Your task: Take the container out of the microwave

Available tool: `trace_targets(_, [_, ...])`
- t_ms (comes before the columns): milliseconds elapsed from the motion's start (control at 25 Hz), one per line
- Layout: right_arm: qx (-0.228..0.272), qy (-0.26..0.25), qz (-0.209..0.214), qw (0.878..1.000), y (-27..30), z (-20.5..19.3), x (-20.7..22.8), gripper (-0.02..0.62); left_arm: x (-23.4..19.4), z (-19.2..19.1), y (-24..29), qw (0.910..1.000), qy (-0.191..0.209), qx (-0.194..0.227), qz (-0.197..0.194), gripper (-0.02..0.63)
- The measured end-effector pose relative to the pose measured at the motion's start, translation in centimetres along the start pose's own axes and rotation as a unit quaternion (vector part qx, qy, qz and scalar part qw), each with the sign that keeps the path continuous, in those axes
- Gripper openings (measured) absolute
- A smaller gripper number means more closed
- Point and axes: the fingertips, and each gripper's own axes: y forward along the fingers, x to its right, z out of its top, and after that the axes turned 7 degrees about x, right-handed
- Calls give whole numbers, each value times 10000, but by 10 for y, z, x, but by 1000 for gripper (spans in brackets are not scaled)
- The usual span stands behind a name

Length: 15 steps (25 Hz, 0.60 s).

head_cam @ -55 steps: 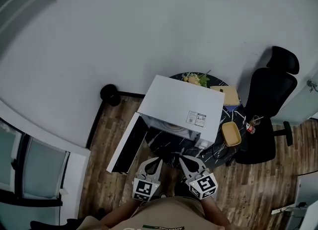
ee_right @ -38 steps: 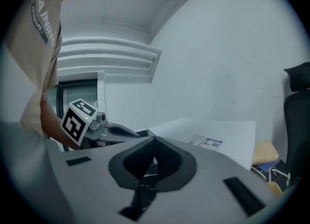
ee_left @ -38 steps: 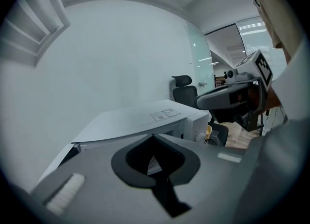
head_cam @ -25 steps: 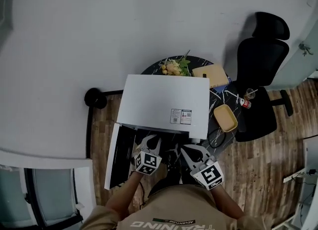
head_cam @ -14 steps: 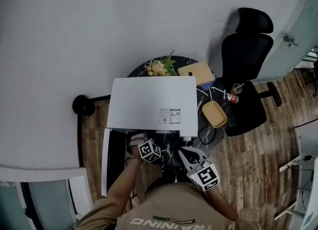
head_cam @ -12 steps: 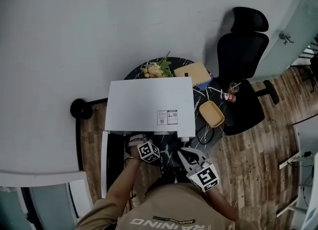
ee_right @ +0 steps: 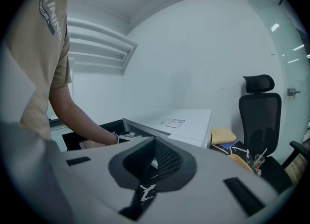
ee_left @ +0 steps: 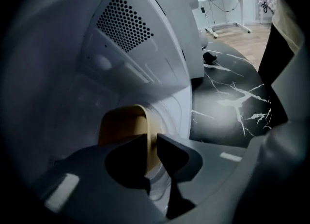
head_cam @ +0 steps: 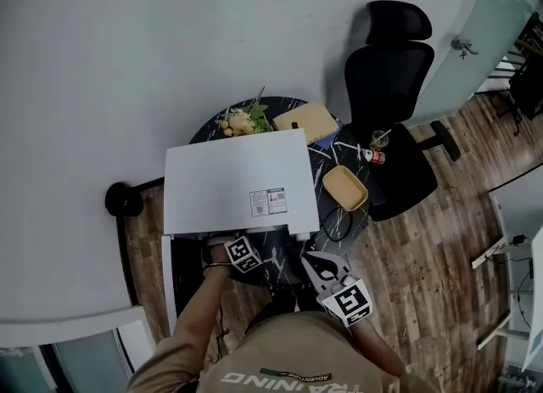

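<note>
Beige short-sleeved T-shirt (head_cam: 288,347), dark lettering (head_cam: 284,377) across it

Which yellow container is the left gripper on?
The container inside the microwave: the left gripper pinches its rim. The open tub sits out on the table.

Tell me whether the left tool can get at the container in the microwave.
Probably yes: the left tool is inside the open microwave, its jaws closed on the rim of the container.
</note>
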Motion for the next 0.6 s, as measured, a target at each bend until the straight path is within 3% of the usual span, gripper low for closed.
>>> trace_targets(240, [-2,15,40,10000,3,-2,0,8,-7,2,-6,9999,90,-85,72,35])
trace_targets(600, [167,-96,672,9976,9,3,-14,8,16,9,-54,9994,-335,-17,101,26])
